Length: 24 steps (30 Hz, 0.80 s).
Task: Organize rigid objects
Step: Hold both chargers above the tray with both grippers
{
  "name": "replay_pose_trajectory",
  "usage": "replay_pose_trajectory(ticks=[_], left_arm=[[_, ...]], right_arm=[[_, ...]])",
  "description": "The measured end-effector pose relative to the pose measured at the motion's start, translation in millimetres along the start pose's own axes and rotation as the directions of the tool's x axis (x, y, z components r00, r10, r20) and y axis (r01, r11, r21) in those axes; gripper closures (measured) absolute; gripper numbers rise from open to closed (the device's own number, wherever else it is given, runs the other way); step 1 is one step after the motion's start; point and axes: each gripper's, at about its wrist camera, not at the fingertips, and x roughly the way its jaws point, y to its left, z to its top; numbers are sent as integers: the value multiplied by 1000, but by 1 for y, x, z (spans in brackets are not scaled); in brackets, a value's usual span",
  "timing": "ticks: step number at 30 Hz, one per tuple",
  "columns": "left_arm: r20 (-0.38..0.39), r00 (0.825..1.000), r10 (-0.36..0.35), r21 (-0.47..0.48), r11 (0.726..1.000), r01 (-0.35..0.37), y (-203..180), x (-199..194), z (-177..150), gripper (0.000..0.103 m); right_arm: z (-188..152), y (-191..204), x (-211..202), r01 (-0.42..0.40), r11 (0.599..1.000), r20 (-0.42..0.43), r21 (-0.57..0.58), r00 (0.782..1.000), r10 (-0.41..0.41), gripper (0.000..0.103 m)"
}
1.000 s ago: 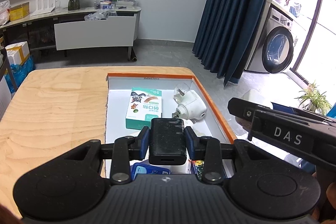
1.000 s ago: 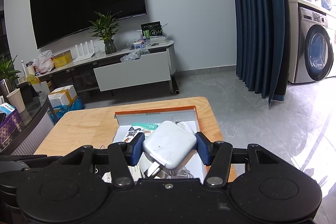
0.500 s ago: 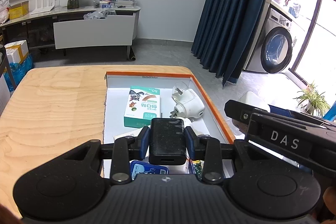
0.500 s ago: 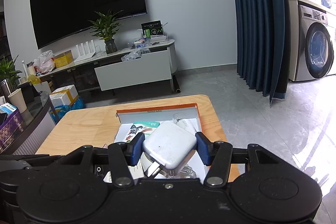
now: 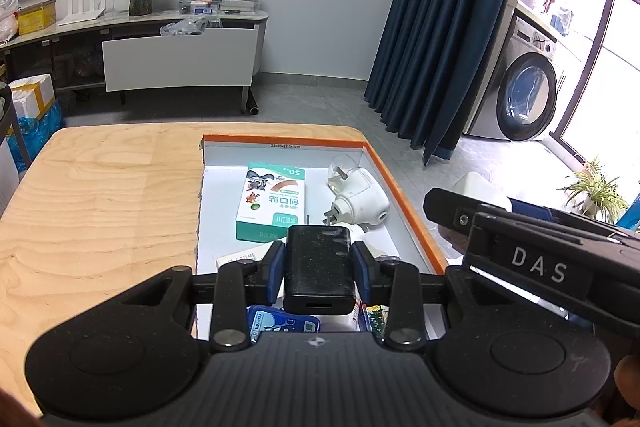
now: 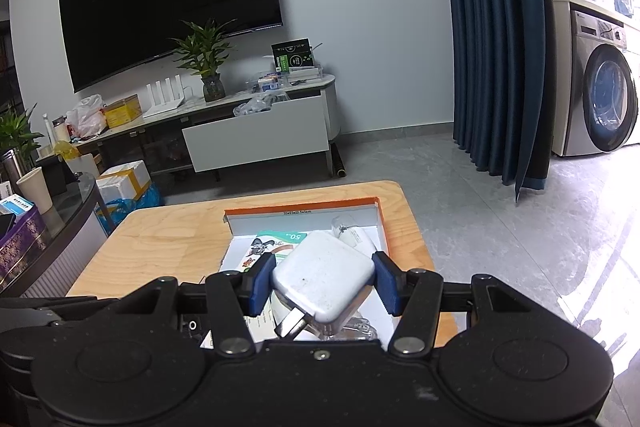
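My left gripper (image 5: 319,273) is shut on a black rectangular charger (image 5: 319,267) and holds it above the near end of an orange-rimmed white box (image 5: 404,195). In the box lie a green-and-white carton (image 5: 272,201), a white plug-in device (image 5: 360,201) and a blue packet (image 5: 280,323). My right gripper (image 6: 322,283) is shut on a white square power adapter (image 6: 324,281), tilted, above the same box (image 6: 382,227). The right gripper's body (image 5: 532,263) shows at the right of the left wrist view.
The box sits on the right part of a light wooden table (image 5: 100,195). The table's right edge drops to a grey floor. A TV cabinet (image 6: 256,135), blue curtain (image 6: 496,47) and washing machine (image 6: 608,99) stand beyond.
Both grippers have pulled back and up a little from the box, each still holding its object. More of the table and box now shows.
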Motion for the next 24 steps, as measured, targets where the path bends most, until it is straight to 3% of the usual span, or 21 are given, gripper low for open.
replay_pose_trajectory(ticks=[24], left_arm=[[7, 1000, 0, 4, 1000, 0, 0, -2, 2, 67]], right_arm=[[0, 3, 0, 0, 1000, 0, -3, 1000, 0, 38]])
